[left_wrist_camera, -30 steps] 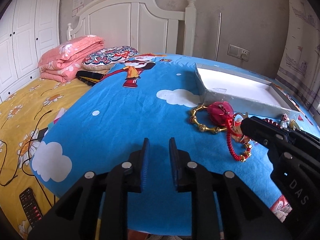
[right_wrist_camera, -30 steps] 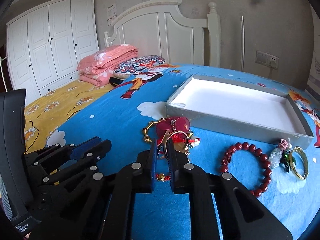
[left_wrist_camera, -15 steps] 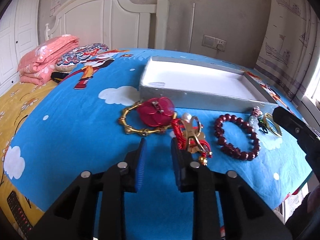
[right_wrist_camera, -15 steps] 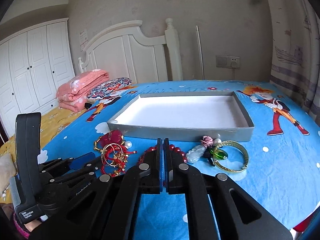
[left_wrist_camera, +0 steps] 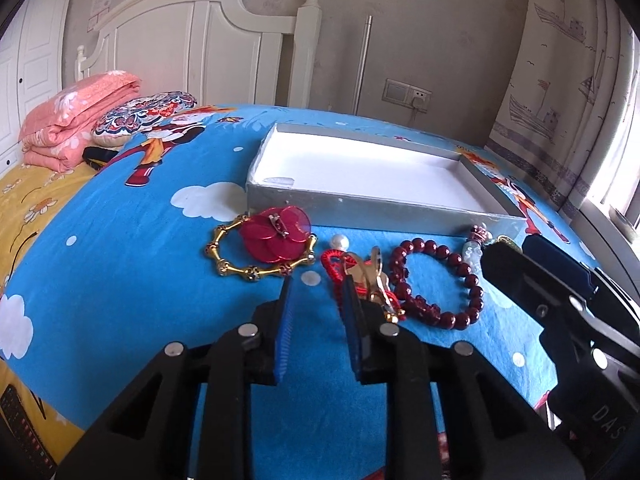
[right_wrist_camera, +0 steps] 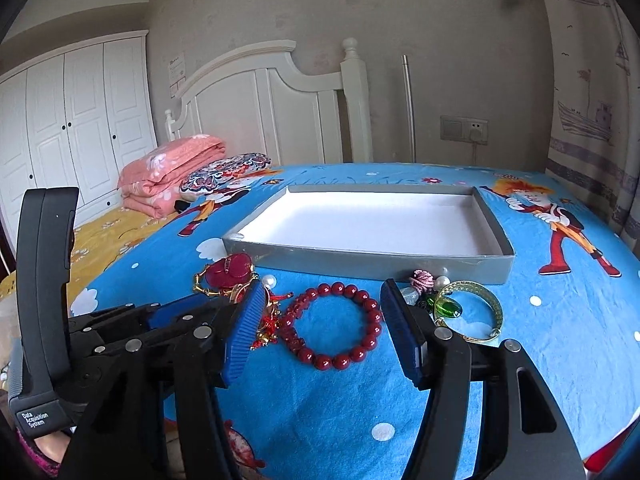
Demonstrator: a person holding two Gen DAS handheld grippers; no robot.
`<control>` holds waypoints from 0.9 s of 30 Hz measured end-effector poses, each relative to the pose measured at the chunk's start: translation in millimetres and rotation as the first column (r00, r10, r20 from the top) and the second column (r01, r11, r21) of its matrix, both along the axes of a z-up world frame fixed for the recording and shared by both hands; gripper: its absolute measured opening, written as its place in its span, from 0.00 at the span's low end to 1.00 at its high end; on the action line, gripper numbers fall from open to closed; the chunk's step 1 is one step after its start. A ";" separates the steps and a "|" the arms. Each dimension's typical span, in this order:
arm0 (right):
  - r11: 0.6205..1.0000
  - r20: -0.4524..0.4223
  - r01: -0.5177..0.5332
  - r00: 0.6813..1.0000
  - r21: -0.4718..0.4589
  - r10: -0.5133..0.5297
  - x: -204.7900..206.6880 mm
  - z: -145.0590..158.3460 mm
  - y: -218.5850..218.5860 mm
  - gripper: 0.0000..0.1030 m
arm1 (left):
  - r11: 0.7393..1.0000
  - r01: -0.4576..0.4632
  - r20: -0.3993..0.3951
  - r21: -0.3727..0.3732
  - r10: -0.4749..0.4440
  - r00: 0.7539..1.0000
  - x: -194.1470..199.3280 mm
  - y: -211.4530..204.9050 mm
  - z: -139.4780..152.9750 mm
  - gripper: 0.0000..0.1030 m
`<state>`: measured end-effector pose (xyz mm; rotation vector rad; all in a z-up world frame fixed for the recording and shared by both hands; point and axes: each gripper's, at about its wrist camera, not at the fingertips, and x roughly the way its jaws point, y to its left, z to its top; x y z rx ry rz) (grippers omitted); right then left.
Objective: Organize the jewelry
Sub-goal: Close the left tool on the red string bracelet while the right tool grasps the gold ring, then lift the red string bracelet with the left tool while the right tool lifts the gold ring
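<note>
Bright daylight enters from the window [left_wrist_camera: 612, 200] at right; sharp pictures, strong fisheye bending, dark corners

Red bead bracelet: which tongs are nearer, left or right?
Right. The right tongs, jaws just opened wide, frame the red bead bracelet with nothing gripped. The left tongs sit off to its left, by the red cord charm.
</note>
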<state>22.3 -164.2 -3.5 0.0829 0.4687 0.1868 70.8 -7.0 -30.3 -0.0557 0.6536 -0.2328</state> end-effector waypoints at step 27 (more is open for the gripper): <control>0.958 -0.061 -0.269 0.963 -0.100 0.264 7.7 -6.7 86.4 0.39 | 0.992 -0.002 0.041 -0.127 0.007 0.999 -16.1 76.7 2.7 0.05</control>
